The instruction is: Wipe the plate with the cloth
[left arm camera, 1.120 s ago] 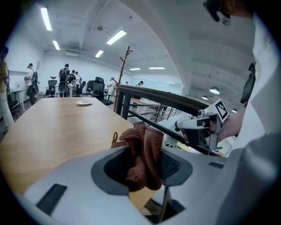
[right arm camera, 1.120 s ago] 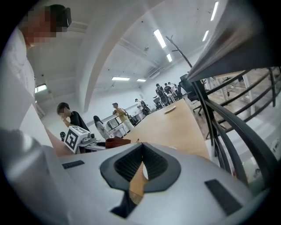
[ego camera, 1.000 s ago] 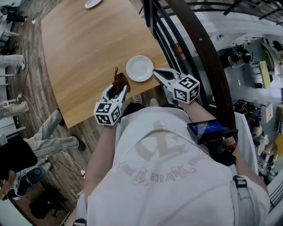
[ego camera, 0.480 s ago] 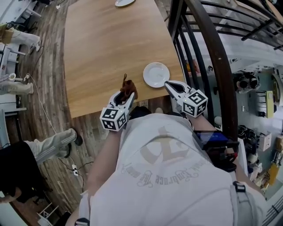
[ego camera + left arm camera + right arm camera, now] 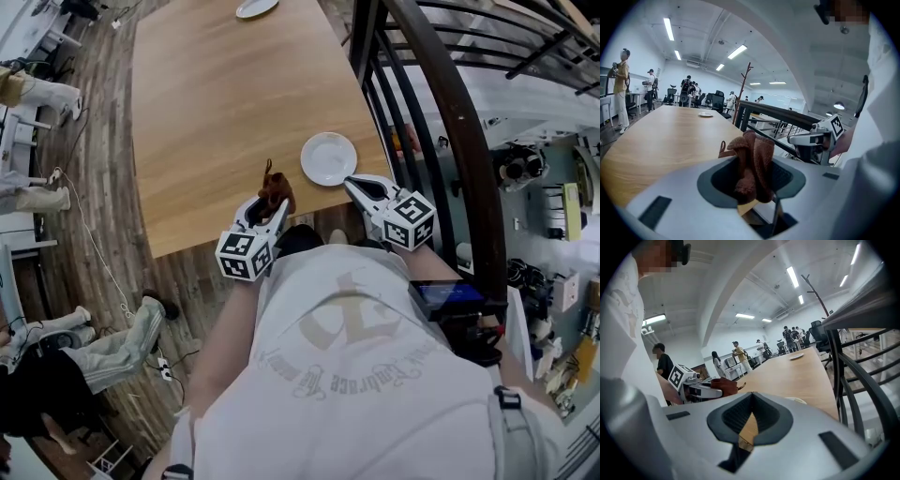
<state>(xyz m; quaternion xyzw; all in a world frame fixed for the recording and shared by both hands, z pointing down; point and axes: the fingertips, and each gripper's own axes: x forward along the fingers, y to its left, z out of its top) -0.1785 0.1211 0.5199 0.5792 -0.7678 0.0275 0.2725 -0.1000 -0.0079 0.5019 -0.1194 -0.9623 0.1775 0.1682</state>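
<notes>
A white plate (image 5: 328, 158) sits on the wooden table (image 5: 216, 112) near its front right corner. A crumpled brown cloth (image 5: 275, 190) sticks up out of my left gripper (image 5: 272, 208), which is shut on it just left of the plate at the table's front edge. In the left gripper view the cloth (image 5: 752, 159) fills the jaws of my left gripper (image 5: 753, 174). My right gripper (image 5: 350, 182) is shut and empty, its tips at the plate's near right rim. From the right gripper view, only a sliver of the plate (image 5: 799, 401) shows over my right gripper (image 5: 751, 404).
A dark metal railing (image 5: 422, 84) runs close along the table's right side. A second plate (image 5: 255, 7) lies at the table's far end. People stand and sit on the wooden floor (image 5: 103, 187) to the left.
The head view has swung, so the table sits more upright in frame. Both grippers keep about the same places by the plate. A person on the left floor has moved.
</notes>
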